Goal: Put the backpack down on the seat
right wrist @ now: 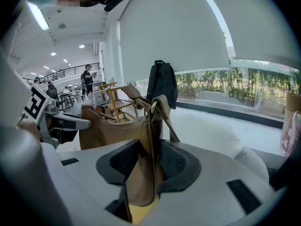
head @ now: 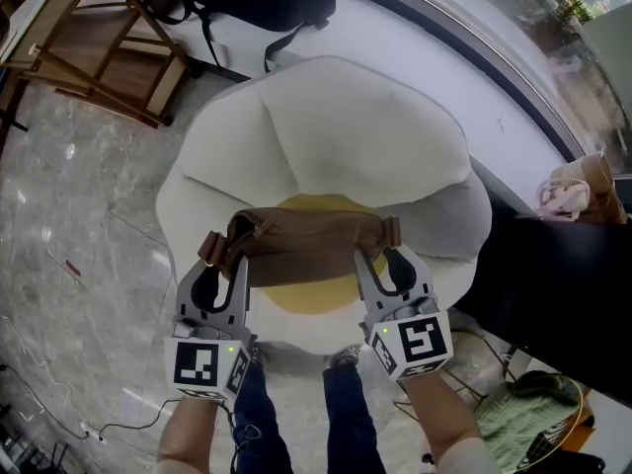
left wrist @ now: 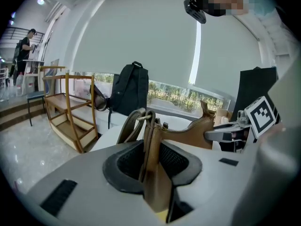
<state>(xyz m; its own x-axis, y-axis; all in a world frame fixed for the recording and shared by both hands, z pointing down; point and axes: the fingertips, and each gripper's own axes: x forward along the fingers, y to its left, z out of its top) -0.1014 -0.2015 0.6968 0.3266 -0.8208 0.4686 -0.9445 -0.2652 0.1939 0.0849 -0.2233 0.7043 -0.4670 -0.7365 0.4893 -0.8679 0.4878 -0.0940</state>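
Head view: 2 grippers share 1 brown backpack (head: 301, 245). The left gripper (head: 219, 257) is clamped on its left end and the right gripper (head: 380, 255) on its right end. The backpack hangs level between them over the near part of the white seat (head: 336, 126), above the yellow centre (head: 296, 304). Cannot tell if it touches.

Left gripper view: the jaws are pinched on the leather end panel, with the strap ring just above. A black bag (left wrist: 130, 89) sits on the far ledge, with a wooden rack (left wrist: 70, 114) to its left.

Right gripper view: the jaws are likewise closed on the other end, and yellow shows below them.

Judgement: this is the set-down step. The next move calls for resting the base fully on the cushion, then letting go with both claws together. The soft bag may slump.
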